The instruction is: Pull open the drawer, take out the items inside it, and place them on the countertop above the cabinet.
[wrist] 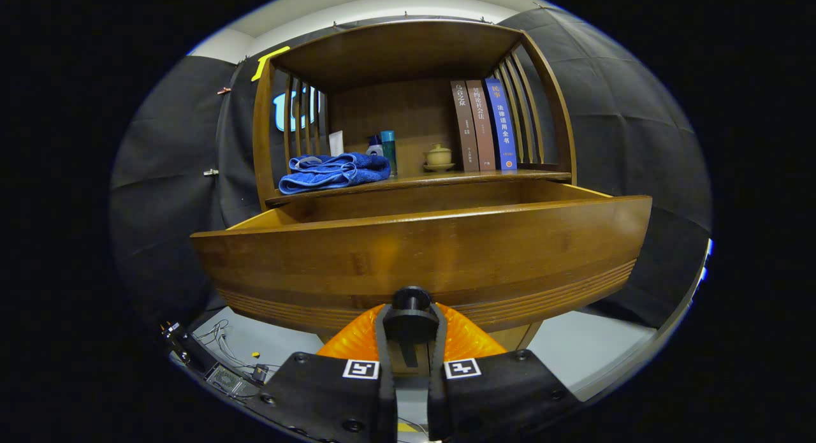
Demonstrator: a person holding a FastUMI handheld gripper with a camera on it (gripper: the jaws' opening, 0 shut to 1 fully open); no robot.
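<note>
The wooden cabinet's drawer (421, 252) stands pulled out towards me, and its wide front panel hides whatever lies inside. My gripper (411, 331) is shut on the drawer's black round knob (411, 298), with one orange finger (357, 338) pressing on each side of it. Above the drawer runs the countertop (497, 174). On its left part lies a folded blue towel (335, 169).
At the back of the countertop stand a white tube (336, 142), a teal bottle (388, 151), a small lidded cup on a saucer (438, 157) and three upright books (484, 124). Slatted side walls and a top board enclose the shelf. Cables and a small box (223, 376) lie on the floor at lower left.
</note>
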